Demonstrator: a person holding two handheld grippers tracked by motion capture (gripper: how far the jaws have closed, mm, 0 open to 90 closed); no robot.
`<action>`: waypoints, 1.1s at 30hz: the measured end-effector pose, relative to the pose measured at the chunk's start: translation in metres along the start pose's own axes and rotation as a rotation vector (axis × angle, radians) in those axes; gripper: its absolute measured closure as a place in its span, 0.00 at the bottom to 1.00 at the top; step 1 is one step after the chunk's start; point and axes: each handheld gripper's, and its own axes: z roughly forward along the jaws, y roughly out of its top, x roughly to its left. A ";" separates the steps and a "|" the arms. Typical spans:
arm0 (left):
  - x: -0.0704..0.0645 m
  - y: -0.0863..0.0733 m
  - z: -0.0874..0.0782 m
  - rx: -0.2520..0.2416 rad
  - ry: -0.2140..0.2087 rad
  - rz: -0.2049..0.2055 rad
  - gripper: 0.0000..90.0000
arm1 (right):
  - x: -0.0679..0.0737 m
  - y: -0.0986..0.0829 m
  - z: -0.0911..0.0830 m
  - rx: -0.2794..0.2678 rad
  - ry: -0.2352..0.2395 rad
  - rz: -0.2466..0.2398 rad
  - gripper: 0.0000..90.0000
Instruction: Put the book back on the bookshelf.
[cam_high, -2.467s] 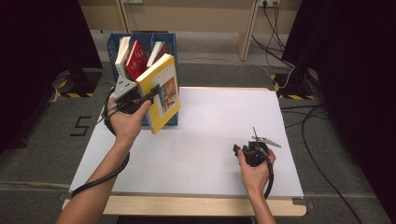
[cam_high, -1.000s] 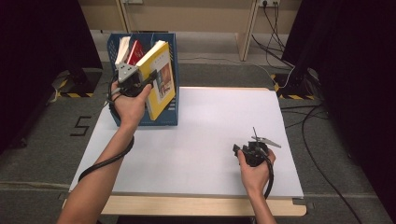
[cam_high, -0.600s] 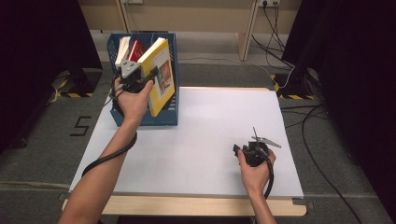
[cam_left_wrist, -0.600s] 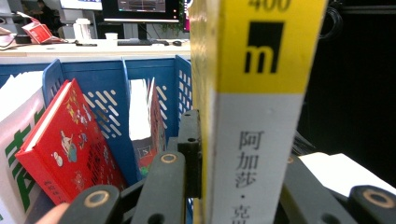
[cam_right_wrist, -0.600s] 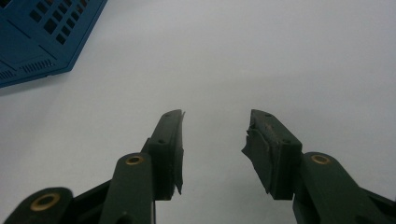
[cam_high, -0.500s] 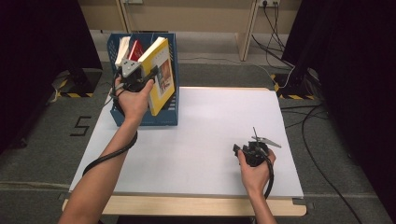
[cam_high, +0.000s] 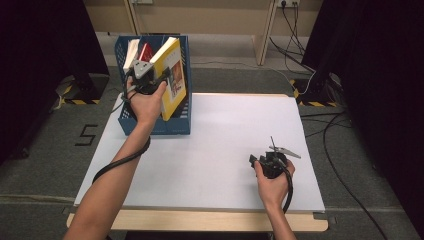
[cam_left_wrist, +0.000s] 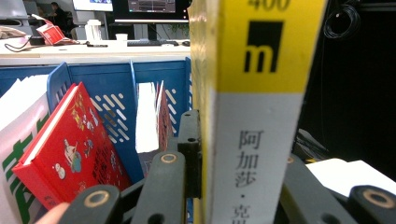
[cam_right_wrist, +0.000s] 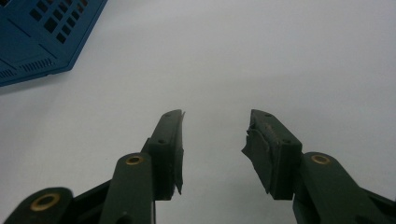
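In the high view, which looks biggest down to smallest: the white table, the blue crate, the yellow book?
1. white table, by far
2. blue crate
3. yellow book, held in the left gripper, a good deal smaller than the crate

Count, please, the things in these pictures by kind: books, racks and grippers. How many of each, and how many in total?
Books with a readable colour: 2, the yellow book clamped in the left gripper and the red book leaning in the rack; pale ones beside it are unclear.
Blue rack: 1.
Grippers: 2, counting the right gripper, open over the table.
Total: 5.
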 end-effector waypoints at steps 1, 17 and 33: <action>0.000 0.000 0.001 0.002 0.001 0.001 0.83 | 0.000 0.000 0.000 0.000 0.000 -0.002 0.62; -0.003 -0.001 0.015 0.010 0.008 -0.005 0.83 | -0.001 0.000 0.000 -0.007 0.005 -0.009 0.62; -0.004 -0.002 0.025 0.017 0.030 0.000 0.83 | -0.001 0.000 0.000 -0.008 0.005 -0.010 0.62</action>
